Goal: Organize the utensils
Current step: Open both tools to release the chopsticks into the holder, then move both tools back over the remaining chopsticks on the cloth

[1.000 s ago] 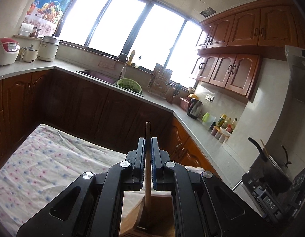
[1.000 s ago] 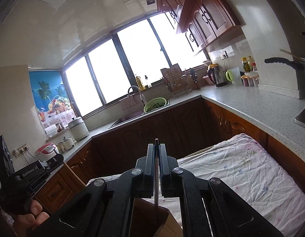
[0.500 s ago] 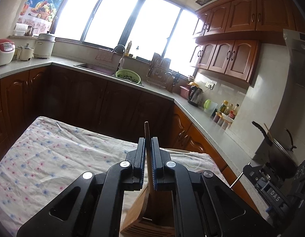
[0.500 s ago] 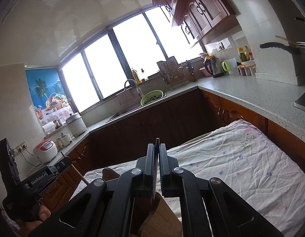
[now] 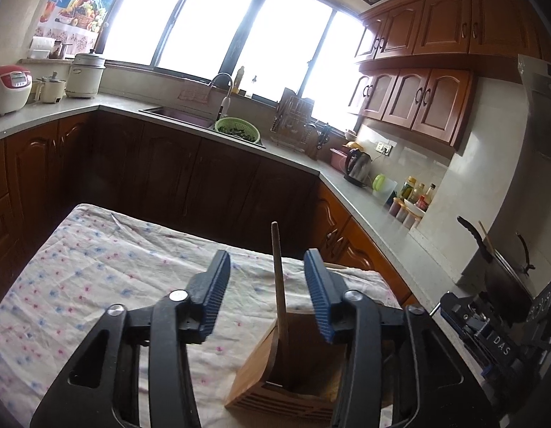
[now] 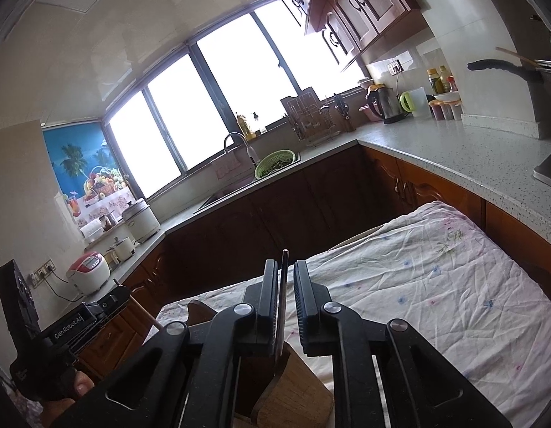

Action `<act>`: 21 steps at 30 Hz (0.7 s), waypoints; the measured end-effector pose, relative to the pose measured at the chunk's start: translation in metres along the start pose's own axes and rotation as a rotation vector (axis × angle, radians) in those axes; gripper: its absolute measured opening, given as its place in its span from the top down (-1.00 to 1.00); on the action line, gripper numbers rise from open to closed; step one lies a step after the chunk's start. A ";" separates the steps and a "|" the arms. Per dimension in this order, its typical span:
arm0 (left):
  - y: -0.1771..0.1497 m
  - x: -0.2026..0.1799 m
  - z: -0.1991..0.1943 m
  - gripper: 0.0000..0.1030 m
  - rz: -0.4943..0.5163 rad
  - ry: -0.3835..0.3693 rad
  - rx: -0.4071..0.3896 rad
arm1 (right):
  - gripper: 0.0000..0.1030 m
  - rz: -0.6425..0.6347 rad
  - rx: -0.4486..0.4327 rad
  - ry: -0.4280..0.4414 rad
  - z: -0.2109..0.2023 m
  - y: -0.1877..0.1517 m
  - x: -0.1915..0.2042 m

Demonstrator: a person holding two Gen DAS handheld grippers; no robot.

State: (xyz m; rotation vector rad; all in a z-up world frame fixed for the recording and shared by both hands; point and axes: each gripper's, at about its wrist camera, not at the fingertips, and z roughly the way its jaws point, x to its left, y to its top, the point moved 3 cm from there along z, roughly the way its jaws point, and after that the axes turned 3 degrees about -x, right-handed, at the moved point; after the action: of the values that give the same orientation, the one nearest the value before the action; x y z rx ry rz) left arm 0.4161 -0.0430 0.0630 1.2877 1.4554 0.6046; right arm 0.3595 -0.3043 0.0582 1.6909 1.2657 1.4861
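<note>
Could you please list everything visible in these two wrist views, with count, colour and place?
wooden holder: 1, brown, on the cloth, near edge.
wooden utensil: 1, brown, standing in the holder, free between the opening left fingers.
dark utensil: 1, in the holder, between the opening right fingers.
floral cloth: 1, white, covering the table.
colander: 1, green, by the sink.
kettle: 1, dark, right counter.
rice cooker: 1, white and red, left counter.
left gripper: 1, black.
right gripper: 1, black.

A wooden holder (image 5: 293, 367) stands on the cloth-covered bench (image 5: 97, 278) at 6 o'clock; a stick (image 5: 279, 285) stands in it, between the left gripper's (image 5: 266, 296) fingers (image 5: 320, 296).
</note>
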 end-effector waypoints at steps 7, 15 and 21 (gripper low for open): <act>-0.006 0.021 -0.039 -0.61 -0.041 0.042 0.022 | -0.67 0.033 -0.031 0.044 -0.034 0.002 0.003; -0.023 0.042 -0.099 -0.79 -0.067 0.059 0.033 | -0.90 -0.002 -0.043 0.085 -0.084 -0.005 0.016; -0.039 0.043 -0.143 -0.83 -0.034 0.064 0.033 | -0.93 -0.052 -0.041 0.102 -0.121 -0.016 0.031</act>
State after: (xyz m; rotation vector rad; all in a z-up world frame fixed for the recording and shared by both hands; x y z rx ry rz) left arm 0.2765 0.0224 0.0592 1.2770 1.5429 0.6064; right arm 0.2372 -0.2911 0.0858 1.5618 1.3128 1.5740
